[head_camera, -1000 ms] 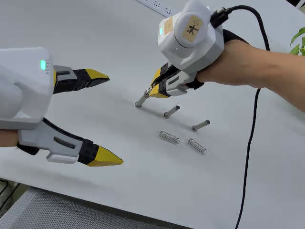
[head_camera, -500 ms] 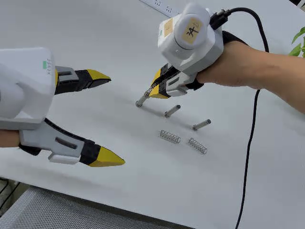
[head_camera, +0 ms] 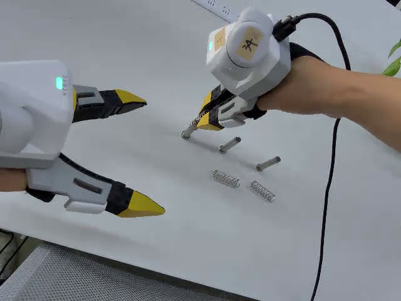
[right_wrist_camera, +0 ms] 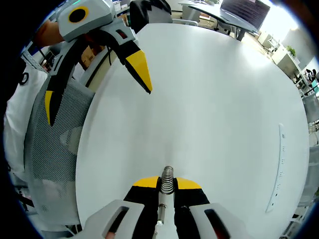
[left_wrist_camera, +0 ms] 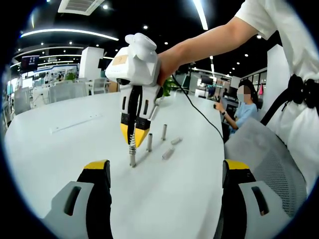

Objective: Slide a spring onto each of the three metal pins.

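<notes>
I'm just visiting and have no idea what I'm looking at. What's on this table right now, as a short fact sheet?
Surface: white tabletop
Right gripper: fingers shut on a coiled metal spring
Spring position: lower end meets the top of an upright silver metal pin, the end one of the row
Other pins: two bare upright pins
Loose springs: two lying flat on the table
Left gripper: open, holding nothing, apart from the pins

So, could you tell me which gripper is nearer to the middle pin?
Right. The right gripper holds a spring at the end pin, just beside the middle pin; the left gripper, jaws open, is well off to its left in the head view.
</notes>
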Tool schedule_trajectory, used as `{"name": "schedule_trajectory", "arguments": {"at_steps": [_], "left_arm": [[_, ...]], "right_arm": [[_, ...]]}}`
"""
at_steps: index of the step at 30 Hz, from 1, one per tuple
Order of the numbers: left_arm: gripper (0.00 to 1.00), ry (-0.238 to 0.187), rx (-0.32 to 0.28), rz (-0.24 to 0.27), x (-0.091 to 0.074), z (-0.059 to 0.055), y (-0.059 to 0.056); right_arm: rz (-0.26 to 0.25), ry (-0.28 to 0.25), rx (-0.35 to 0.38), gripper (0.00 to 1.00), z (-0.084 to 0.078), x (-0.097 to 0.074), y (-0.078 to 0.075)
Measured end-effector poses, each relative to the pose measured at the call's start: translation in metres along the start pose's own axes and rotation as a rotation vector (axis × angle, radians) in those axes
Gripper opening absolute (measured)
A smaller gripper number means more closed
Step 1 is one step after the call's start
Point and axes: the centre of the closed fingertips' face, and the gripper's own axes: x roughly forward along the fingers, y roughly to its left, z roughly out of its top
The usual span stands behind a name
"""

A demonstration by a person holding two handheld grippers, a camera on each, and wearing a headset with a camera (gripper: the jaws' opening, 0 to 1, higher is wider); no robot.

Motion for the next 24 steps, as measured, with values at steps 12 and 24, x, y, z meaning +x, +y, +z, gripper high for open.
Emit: {"name": "schedule_trajectory", "arguments": {"at_steps": [12,24], "left_arm": [[0.92,0.0,-0.007,0.003,0.0,-0.002,0.001],[0.92,-0.005,-0.016,0.005,-0.001,-0.003,0.002]], "right_arm": [[0.013,-0.002,0.004,0.07,0.0,0.007,0.004],[0.021,0.004,0.003,0.07,0.0,0.018,0.004]]}}
